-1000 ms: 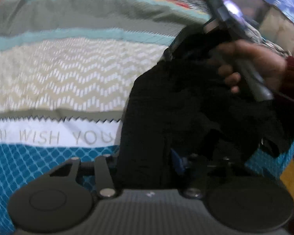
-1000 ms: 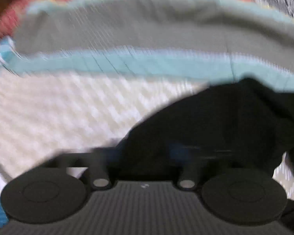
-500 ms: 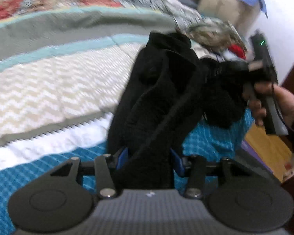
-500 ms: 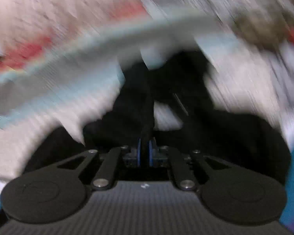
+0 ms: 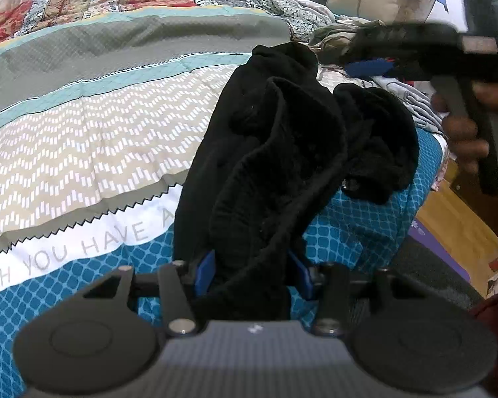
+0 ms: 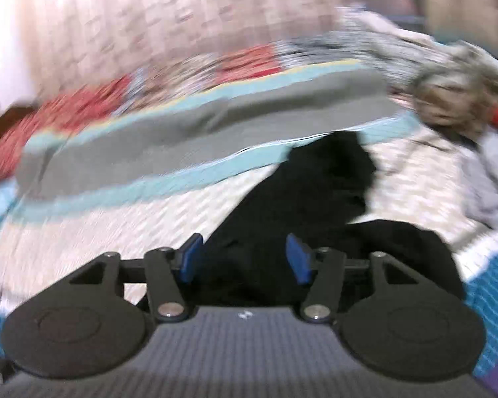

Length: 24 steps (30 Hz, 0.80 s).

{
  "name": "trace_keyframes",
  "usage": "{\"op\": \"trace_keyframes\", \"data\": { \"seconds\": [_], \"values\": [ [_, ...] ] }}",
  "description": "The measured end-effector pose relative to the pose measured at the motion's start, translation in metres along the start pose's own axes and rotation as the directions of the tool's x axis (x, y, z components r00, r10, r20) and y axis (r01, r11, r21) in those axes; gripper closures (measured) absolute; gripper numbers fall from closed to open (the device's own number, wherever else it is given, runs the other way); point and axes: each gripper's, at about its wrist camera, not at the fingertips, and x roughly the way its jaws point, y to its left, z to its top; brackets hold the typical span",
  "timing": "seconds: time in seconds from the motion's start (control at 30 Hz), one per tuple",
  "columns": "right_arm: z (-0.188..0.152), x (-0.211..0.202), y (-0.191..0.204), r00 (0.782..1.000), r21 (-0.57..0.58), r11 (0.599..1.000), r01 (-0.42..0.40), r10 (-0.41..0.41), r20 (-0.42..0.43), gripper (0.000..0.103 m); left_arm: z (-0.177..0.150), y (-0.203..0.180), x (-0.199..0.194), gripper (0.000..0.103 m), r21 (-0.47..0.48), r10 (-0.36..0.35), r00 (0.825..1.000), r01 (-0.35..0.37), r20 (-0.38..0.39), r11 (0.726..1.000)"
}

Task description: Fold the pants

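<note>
Sagging limply, the black pants [image 5: 282, 152] lie bunched on the quilt [image 5: 83, 139], clamped at six o'clock by the left gripper [image 5: 252, 275]; right gripper [image 6: 245, 258] gapes apart, wanting the waistband.

right gripper [image 6: 242, 258]: blue pads, pressed together on black cloth half a second ago, now stand apart, with nothing between them seen to be pinched. in the left wrist view the right gripper [image 5: 375, 66] has risen clear above the pants [image 5: 282, 152], which it was touching before. the pants' far bundle, lifted beside that gripper earlier, now lies slumped on the bedspread [image 5: 83, 139]. the right wrist picture, heavily smeared half a second ago, is now somewhat less blurred, showing the pants [image 6: 315, 199] below the bedspread's grey band.
</note>
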Motion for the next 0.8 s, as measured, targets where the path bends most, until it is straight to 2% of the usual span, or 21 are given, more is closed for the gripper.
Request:
{"op": "trace_keyframes", "data": {
  "seconds": [0.07, 0.1, 0.13, 0.17, 0.2, 0.27, 0.3, 0.37, 0.43, 0.53, 0.63, 0.7, 0.77, 0.8],
  "values": [
    [-0.009, 0.022, 0.006, 0.997, -0.070, 0.997, 0.028, -0.033, -0.064, 0.045, 0.000, 0.000, -0.001, 0.057, -0.003, -0.001, 1.000, 0.001, 0.001, 1.000],
    [-0.011, 0.040, 0.005, 0.992, -0.089, 0.996, 0.031, -0.041, -0.117, 0.048, 0.001, 0.000, -0.001, 0.057, -0.006, -0.001, 1.000, 0.001, 0.003, 1.000],
    [-0.014, 0.054, 0.000, 0.984, -0.093, 0.995, 0.018, -0.034, -0.173, 0.083, 0.000, 0.000, -0.002, 0.057, -0.006, 0.003, 1.000, -0.003, 0.007, 1.000],
    [-0.013, 0.072, -0.004, 0.972, -0.069, 0.998, 0.005, -0.021, -0.234, 0.094, 0.000, 0.000, -0.004, 0.059, -0.007, 0.008, 1.000, -0.008, 0.014, 1.000],
    [-0.006, 0.074, -0.007, 0.970, -0.010, 1.000, 0.005, -0.007, -0.244, 0.096, 0.000, 0.001, -0.006, 0.059, -0.008, 0.017, 0.999, -0.017, 0.028, 1.000],
    [0.023, 0.078, -0.007, 0.981, 0.095, 0.994, -0.048, 0.065, -0.183, 0.096, 0.002, 0.006, -0.014, 0.061, -0.020, 0.040, 0.997, -0.039, 0.070, 0.999],
    [0.044, 0.075, 0.002, 0.986, 0.109, 0.990, -0.093, 0.107, -0.129, 0.096, 0.004, 0.011, -0.020, 0.061, -0.040, 0.056, 0.993, -0.052, 0.107, 0.998],
    [0.083, 0.072, 0.035, 0.986, 0.055, 0.987, -0.154, 0.157, -0.053, 0.096, 0.011, 0.025, -0.034, 0.061, -0.103, 0.088, 0.980, -0.071, 0.180, 0.992],
    [0.117, 0.070, 0.082, 0.973, -0.042, 0.972, -0.230, 0.231, 0.015, 0.096, 0.020, 0.049, -0.053, 0.061, -0.208, 0.129, 0.959, -0.077, 0.251, 0.975],
    [0.145, 0.073, 0.150, 0.937, -0.176, 0.932, -0.316, 0.336, 0.097, 0.096, 0.023, 0.096, -0.079, 0.061, -0.390, 0.188, 0.932, -0.056, 0.310, 0.919],
    [0.153, 0.113, 0.197, 0.907, -0.226, 0.897, -0.380, 0.409, 0.099, 0.095, 0.008, 0.147, -0.093, 0.061, -0.558, 0.223, 0.925, -0.014, 0.308, 0.829],
    [0.141, 0.147, 0.222, 0.903, -0.225, 0.888, -0.401, 0.424, 0.065, 0.095, -0.007, 0.176, -0.093, 0.061, -0.632, 0.258, 0.928, -0.032, 0.270, 0.774],
    [0.122, 0.175, 0.244, 0.914, -0.240, 0.888, -0.392, 0.406, 0.010, 0.094, -0.022, 0.198, -0.085, 0.060, -0.682, 0.289, 0.933, -0.068, 0.216, 0.728],
    [0.108, 0.198, 0.253, 0.925, -0.242, 0.895, -0.375, 0.376, -0.044, 0.087, -0.029, 0.210, -0.075, 0.060, -0.708, 0.294, 0.941, -0.091, 0.169, 0.700]
  ]
}}
